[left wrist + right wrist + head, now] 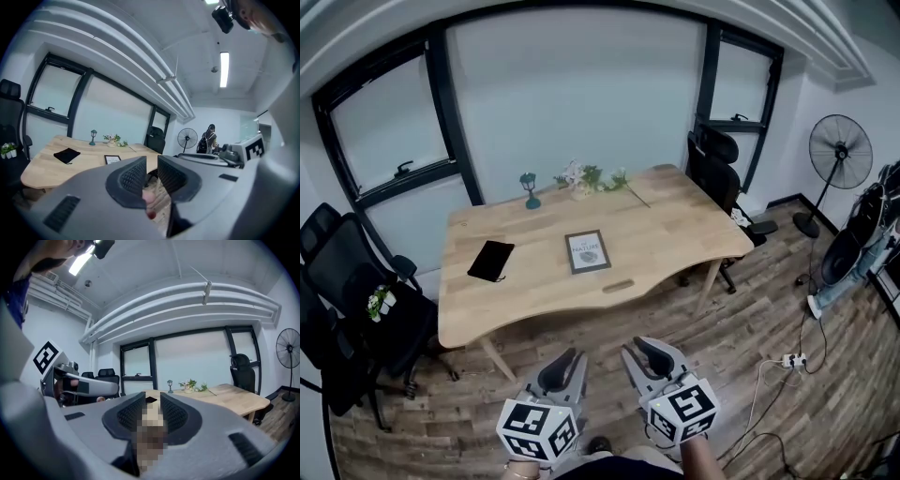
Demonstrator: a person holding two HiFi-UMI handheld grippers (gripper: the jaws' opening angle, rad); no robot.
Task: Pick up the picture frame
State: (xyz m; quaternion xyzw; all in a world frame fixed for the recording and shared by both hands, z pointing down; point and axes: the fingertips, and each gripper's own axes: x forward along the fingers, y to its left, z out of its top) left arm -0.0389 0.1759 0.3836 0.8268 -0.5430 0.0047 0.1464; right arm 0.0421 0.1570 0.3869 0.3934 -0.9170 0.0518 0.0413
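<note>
My left tool (563, 360) hangs over the wooden floor (750, 319), short of the surface (675, 220), its jaws slightly spread with nothing between them. On the surface a black pouch (491, 260) lies left of the picture frame (588, 251), which lies flat near the middle, well ahead of both tools, flowers (591, 177) behind it. My right tool (645, 352), just beside the left, is likewise parted and empty.

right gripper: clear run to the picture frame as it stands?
Not from here, probably: the right gripper hangs short of the table edge and the picture frame lies flat mid-table. Nothing stands between; stepping closer should do.
</note>
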